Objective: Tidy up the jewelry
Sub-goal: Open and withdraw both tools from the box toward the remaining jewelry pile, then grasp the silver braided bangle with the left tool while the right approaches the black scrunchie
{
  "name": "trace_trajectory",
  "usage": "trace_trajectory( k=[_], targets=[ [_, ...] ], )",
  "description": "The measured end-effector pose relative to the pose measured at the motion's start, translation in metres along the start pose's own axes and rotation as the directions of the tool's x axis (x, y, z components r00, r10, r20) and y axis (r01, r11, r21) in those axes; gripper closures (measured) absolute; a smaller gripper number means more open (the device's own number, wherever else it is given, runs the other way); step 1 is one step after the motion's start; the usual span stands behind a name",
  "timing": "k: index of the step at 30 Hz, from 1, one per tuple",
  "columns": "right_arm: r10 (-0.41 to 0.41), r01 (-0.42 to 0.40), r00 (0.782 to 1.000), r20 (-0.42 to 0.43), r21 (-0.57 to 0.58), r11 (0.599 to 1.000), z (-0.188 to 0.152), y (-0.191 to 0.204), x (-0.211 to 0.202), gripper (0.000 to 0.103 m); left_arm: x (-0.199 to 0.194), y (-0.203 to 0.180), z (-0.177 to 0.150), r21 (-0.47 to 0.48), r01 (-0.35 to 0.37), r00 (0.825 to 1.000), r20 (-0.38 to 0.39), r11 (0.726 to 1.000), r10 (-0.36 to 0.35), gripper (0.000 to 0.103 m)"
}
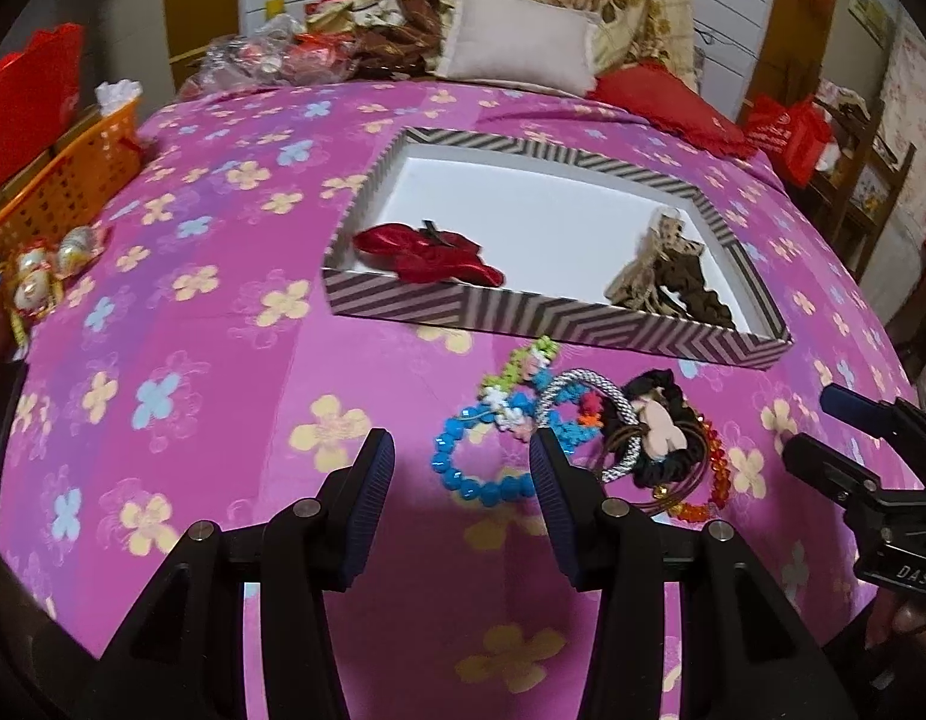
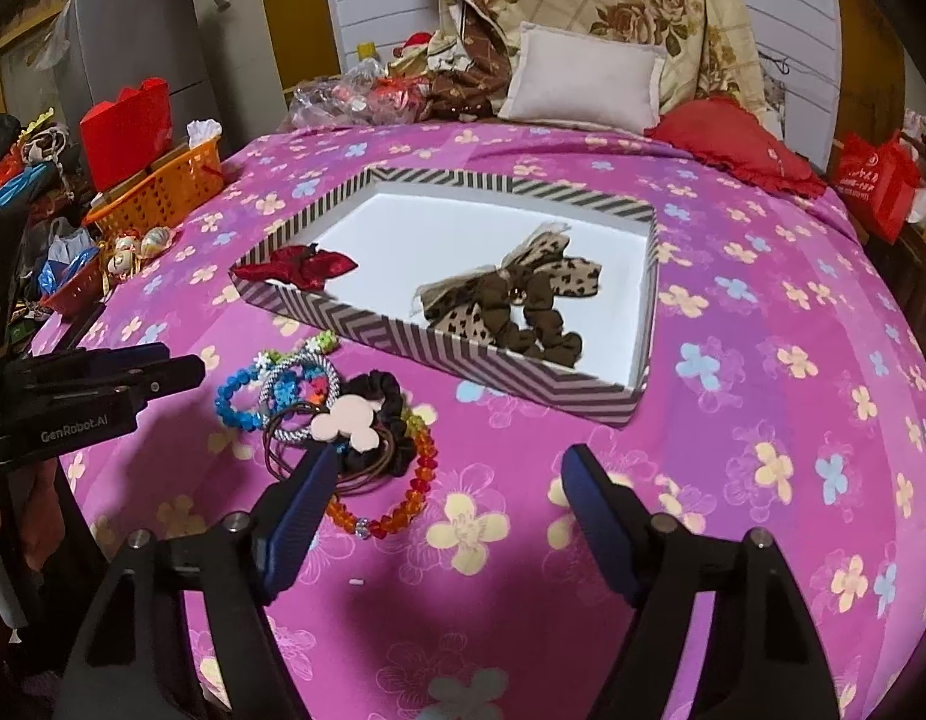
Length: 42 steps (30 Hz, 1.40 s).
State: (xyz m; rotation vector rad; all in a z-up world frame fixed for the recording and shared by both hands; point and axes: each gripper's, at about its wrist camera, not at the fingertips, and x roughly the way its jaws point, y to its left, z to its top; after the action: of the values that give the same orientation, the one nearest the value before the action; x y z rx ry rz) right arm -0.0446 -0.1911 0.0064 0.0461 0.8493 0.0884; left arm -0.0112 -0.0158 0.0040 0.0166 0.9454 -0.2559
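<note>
A striped shallow box point(image 1: 541, 315) sat on the pink flowered bedspread point(image 1: 192, 360), white inside. In it lay a red bow hair clip point(image 1: 426, 258) at its near left corner and a leopard-print bow scrunchie point(image 2: 511, 300) toward its right side.

Just in front of the box a small heap of jewelry and hair ties rested on the bedspread: a blue bead bracelet point(image 1: 481, 468), a green-and-white flower bracelet point(image 1: 517, 369), a silver braided hair tie point(image 1: 589, 414), a black scrunchie with a pale pink mouse-shaped charm point(image 2: 354, 417), thin brown elastic bands, and an orange bead bracelet point(image 2: 396, 504) nearest the person.

The left gripper point(image 1: 463, 456) hung over the blue bracelet, its jaws partly spread and pinching nothing; the bracelet showed between them on the cloth. The right gripper point(image 2: 447, 474) stood spread wide beside the heap, its left finger point(image 2: 300, 510) over the brown bands and orange beads, with nothing gripped.
</note>
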Motion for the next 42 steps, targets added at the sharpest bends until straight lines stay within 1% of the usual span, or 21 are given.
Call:
trace_trajectory(
  k=[4,8,9,11,13,15,19,23,25,28,32,34,37,41,42],
  targets=[
    [0.009,-0.009,1.000,-0.008,0.001,1.000,-0.001,-0.001,0.003,0.023,0.009,-0.006,0.007,0.040,0.042,0.999,-0.015,0.998,-0.042,0.077],
    [0.039,-0.039,0.999,-0.005,-0.009,0.999,-0.001,0.002,0.006,0.023,0.022,-0.009,0.016,0.076,0.078,0.996,-0.046,0.994,-0.074,0.087],
    [0.041,-0.041,0.999,-0.008,-0.012,0.999,-0.001,0.003,0.007,0.024,0.025,-0.010,0.017,0.082,0.086,0.995,-0.055,0.993,-0.082,0.088],
    [0.047,-0.047,0.999,-0.018,-0.021,0.999,-0.001,0.005,0.013,0.033,0.032,-0.011,0.020,0.093,0.107,0.992,-0.076,0.990,-0.100,0.089],
    [0.062,-0.063,0.997,-0.033,-0.026,0.998,-0.001,0.007,0.019,0.044,0.037,-0.012,0.022,0.101,0.116,0.990,-0.090,0.988,-0.107,0.089],
    [0.071,-0.073,0.996,-0.046,-0.030,0.997,-0.001,0.009,0.025,0.050,0.040,-0.013,0.022,0.109,0.127,0.988,-0.099,0.986,-0.117,0.089],
    [0.087,-0.090,0.994,-0.068,-0.043,0.995,-0.001,0.016,0.037,0.055,0.044,-0.015,0.023,0.114,0.141,0.985,-0.113,0.983,-0.128,0.089],
    [0.094,-0.098,0.992,-0.088,-0.049,0.994,-0.002,0.019,0.048,0.061,0.050,-0.014,0.024,0.115,0.139,0.984,-0.124,0.984,-0.125,0.089],
    [0.104,-0.108,0.990,-0.097,-0.044,0.993,-0.002,0.020,0.053,0.068,0.052,-0.013,0.025,0.110,0.142,0.984,-0.128,0.984,-0.128,0.089],
    [0.107,-0.112,0.990,-0.092,-0.045,0.993,-0.001,0.020,0.055,0.072,0.054,-0.012,0.025,0.103,0.148,0.982,-0.132,0.984,-0.134,0.089],
    [0.108,-0.113,0.989,-0.102,-0.045,0.993,0.001,0.021,0.058,0.074,0.055,-0.012,0.027,0.098,0.151,0.981,-0.134,0.984,-0.137,0.089],
    [0.109,-0.113,0.990,-0.092,-0.040,0.993,0.002,0.020,0.054,0.074,0.054,-0.012,0.027,0.096,0.153,0.981,-0.134,0.984,-0.139,0.089],
    [0.098,-0.103,0.992,-0.084,-0.068,0.992,0.004,0.023,0.047,0.074,0.055,-0.012,0.027,0.095,0.153,0.981,-0.136,0.984,-0.140,0.089],
    [0.091,-0.099,0.992,-0.087,-0.094,0.991,0.004,0.029,0.048,0.074,0.056,-0.011,0.027,0.093,0.154,0.981,-0.135,0.984,-0.141,0.089],
    [0.087,-0.096,0.992,-0.088,-0.098,0.991,0.004,0.030,0.049,0.076,0.056,-0.011,0.028,0.093,0.155,0.981,-0.135,0.984,-0.141,0.089]
  ],
)
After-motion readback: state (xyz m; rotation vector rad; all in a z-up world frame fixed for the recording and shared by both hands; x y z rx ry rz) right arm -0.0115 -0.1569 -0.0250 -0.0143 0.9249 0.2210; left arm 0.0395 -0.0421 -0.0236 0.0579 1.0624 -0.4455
